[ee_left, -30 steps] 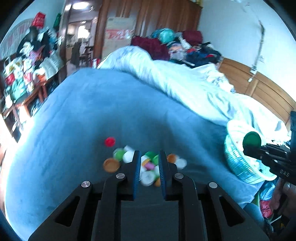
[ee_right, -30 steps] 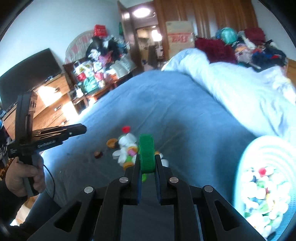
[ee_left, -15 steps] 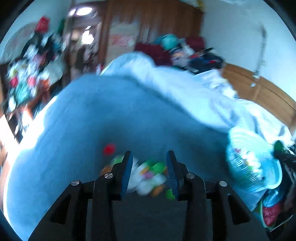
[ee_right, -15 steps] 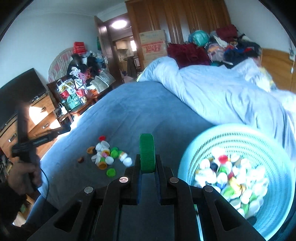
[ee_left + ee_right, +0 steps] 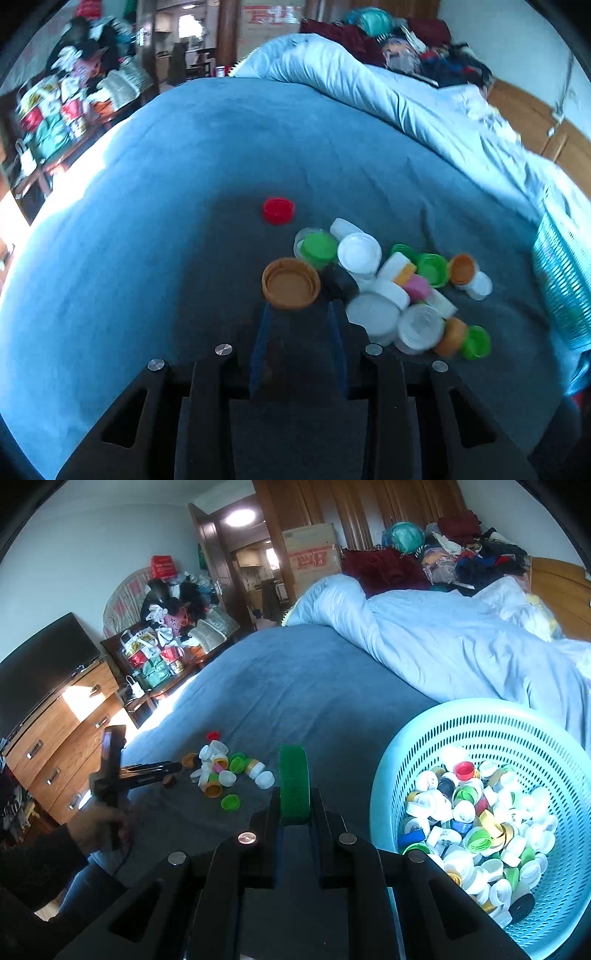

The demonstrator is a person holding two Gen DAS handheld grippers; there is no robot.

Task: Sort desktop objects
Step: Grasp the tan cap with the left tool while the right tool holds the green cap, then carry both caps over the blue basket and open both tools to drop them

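A pile of plastic bottle caps (image 5: 388,288) lies on the blue bedspread (image 5: 184,184), with a red cap (image 5: 279,210) apart behind it. My left gripper (image 5: 298,314) is low over the pile's left end, jaws apart and closing. An upturned orange cap (image 5: 291,283) sits right at its fingertips, and the pads do not press on it. The right wrist view shows this left gripper (image 5: 173,766) at the pile (image 5: 225,771). My right gripper (image 5: 294,794) is shut on a dark green cap (image 5: 293,779) held on edge, just left of the turquoise basket (image 5: 480,709).
The basket holds several caps, and its wall (image 5: 561,273) shows at the right edge. A rumpled pale duvet (image 5: 443,646) covers the far side of the bed. A wooden dresser (image 5: 55,738) with a TV (image 5: 40,664) stands left, beside a cluttered table (image 5: 159,657). A hand (image 5: 99,823) holds the left gripper.
My left gripper came down close to the pile and its jaws widened; the orange cap is now at its tips. My right gripper swung right with the green cap, up to the basket.
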